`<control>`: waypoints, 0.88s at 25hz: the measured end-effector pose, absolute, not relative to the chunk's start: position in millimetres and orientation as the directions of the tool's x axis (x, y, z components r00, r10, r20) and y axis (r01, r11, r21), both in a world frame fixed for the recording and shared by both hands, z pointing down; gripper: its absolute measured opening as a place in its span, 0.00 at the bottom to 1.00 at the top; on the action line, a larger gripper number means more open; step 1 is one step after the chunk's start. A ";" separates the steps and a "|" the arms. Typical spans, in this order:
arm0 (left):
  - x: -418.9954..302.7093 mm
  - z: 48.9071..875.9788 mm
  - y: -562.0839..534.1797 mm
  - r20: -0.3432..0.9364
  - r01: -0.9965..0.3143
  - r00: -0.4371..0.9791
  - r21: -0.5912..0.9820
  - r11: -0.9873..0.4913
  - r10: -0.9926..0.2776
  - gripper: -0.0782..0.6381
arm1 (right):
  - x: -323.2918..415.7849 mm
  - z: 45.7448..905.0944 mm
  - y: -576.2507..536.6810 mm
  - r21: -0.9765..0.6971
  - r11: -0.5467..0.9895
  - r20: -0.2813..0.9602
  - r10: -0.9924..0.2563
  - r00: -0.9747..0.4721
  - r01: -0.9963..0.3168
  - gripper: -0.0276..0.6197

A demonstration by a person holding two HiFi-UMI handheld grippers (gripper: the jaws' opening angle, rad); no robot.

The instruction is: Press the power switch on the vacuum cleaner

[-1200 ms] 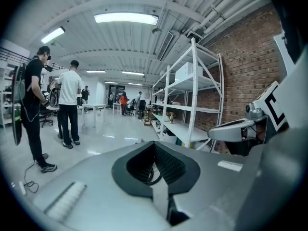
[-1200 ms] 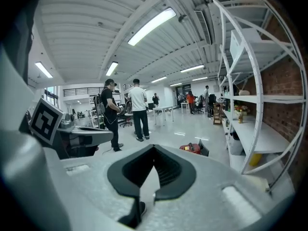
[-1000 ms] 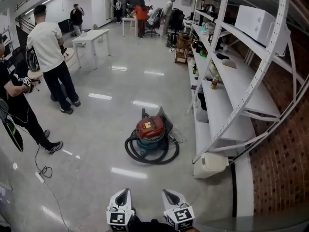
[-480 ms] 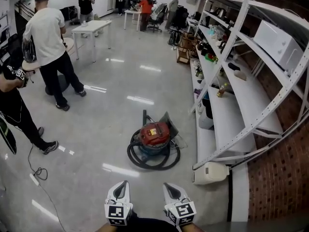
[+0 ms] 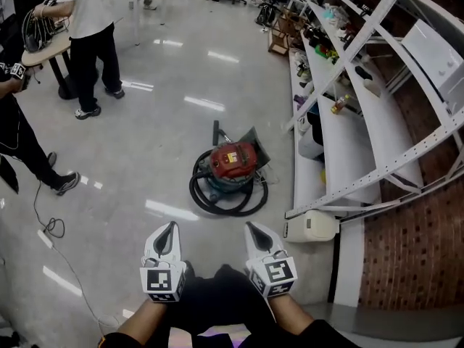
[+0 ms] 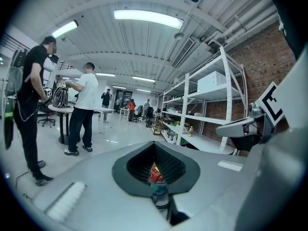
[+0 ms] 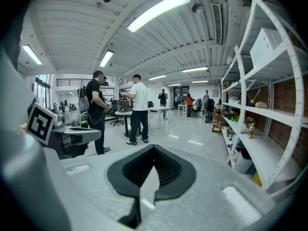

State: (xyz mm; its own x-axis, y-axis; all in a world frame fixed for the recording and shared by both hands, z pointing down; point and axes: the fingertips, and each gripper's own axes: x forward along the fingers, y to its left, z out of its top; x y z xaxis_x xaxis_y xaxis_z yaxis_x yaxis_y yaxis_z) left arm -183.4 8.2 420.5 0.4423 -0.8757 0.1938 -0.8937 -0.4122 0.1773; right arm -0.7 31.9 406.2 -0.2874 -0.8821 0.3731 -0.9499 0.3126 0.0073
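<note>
The vacuum cleaner stands on the glossy floor in the head view, with a red top, a teal-grey body and a black hose coiled round its base. My left gripper and right gripper are held side by side at the frame's bottom, well short of the vacuum and pointing toward it. Both look shut with nothing in them. In the left gripper view the vacuum cleaner shows small through the gap in the pads. The right gripper view shows only floor there. No switch can be made out.
A white shelving rack with several items runs along the right, in front of a brick wall. A white appliance sits on the floor by its foot. Two people stand at the left beside a round table. A cable trails across the floor.
The head view has tilted down and come nearer: the vacuum sits higher in frame. Both grippers and the forearms now reach further up into view, still side by side.
</note>
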 end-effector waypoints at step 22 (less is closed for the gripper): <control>-117.9 453.4 -138.7 0.292 -0.938 0.338 0.183 -0.295 -0.894 0.13 | 58.1 474.7 -133.9 -0.069 0.396 0.463 -0.800 -0.381 -0.915 0.03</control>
State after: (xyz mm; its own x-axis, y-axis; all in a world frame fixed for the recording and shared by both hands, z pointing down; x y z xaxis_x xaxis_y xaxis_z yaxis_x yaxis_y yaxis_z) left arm -117.9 -138.7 453.4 0.3384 -0.8945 0.2922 -0.9378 -0.2952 0.1826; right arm 58.1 -133.9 474.7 -0.3814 -0.8004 0.4625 -0.9155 0.3963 -0.0692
